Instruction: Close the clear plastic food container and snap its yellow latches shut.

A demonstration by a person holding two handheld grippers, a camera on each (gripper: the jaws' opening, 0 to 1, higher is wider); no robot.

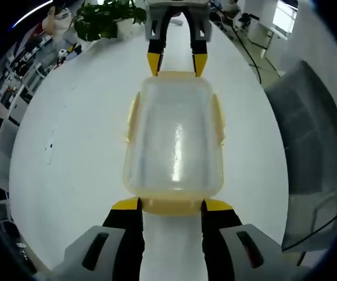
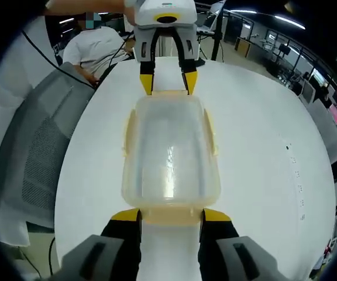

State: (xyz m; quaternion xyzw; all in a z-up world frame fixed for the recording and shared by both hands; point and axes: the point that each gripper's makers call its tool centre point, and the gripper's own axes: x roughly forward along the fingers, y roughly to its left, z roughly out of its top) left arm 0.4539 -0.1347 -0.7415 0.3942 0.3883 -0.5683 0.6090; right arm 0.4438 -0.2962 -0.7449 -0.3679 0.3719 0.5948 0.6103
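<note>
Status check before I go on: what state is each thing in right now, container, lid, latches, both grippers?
Clear container: upright on the white table, lid on.
End latch: between the left gripper's tips.
Opposite end latch: between the right gripper's tips.
Side latches: sticking outward; snapped or not, cannot tell.
Left gripper: open, tips straddling its latch.
Right gripper: open, tips straddling its latch.

Glaring brightly off the white table (image 1: 86, 134) under overhead light, streaking a reflection down the container lid (image 1: 177, 155). Bending hard toward every edge; blurring the background from 10 to 2 o'clock.
</note>
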